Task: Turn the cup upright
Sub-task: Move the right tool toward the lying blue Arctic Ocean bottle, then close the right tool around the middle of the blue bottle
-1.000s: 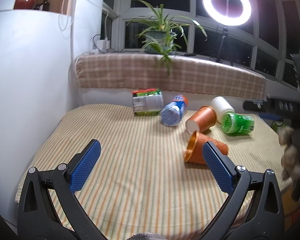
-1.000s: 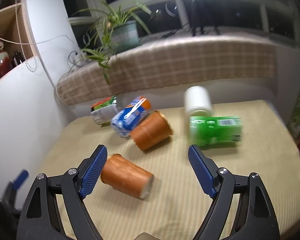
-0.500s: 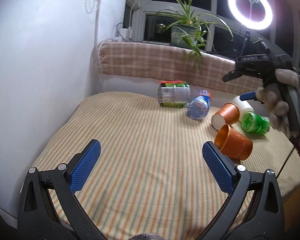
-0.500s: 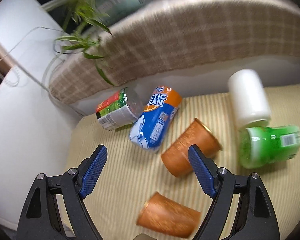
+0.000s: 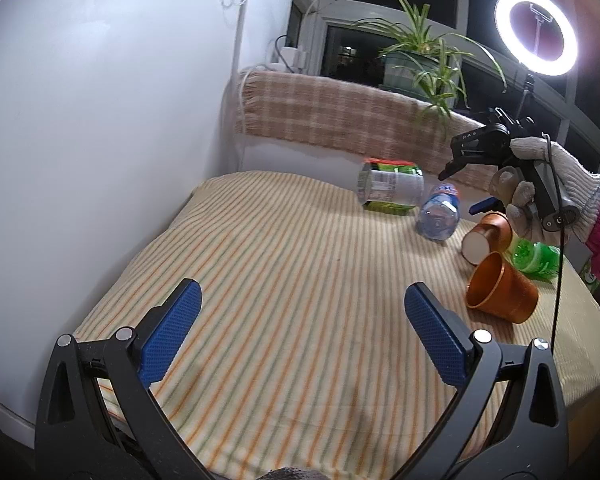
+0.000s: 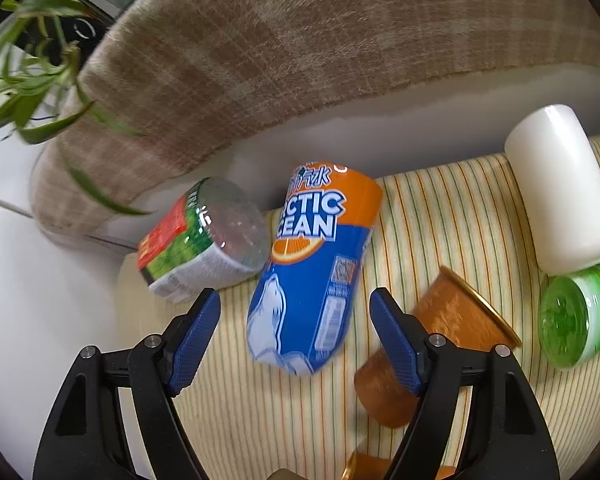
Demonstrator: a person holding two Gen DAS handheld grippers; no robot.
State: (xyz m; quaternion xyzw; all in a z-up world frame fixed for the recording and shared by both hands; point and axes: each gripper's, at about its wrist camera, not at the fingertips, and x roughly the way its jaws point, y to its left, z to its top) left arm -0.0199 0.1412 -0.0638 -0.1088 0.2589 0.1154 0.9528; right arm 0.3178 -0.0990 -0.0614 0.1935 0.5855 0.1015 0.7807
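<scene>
Task not begun. Both copper cups lie on their sides just right of the Arctic Ocean bottle (image 6: 316, 276): far cup (image 6: 432, 344), near cup (image 5: 500, 294). Right gripper (image 6: 296, 332) hangs above, jaws apart, empty. Left gripper (image 5: 300, 330) likewise apart, well clear.

On the tabletop (image 5: 284, 280) several containers lie on their sides toward the back right. A can (image 6: 204, 240) lies furthest left, just before the blanket-covered ledge (image 6: 300, 60); a bottle (image 6: 312, 272) lies just right of it, touching it. Right of the bottle lies one cup (image 6: 452, 320), and nearer the front a second cup (image 5: 500, 292). Behind the cups lies a jar (image 6: 560, 188), with another bottle (image 6: 572, 316) against its near end. A plant (image 5: 424, 60) stands on the ledge, a ring light (image 5: 536, 28) to its right.
</scene>
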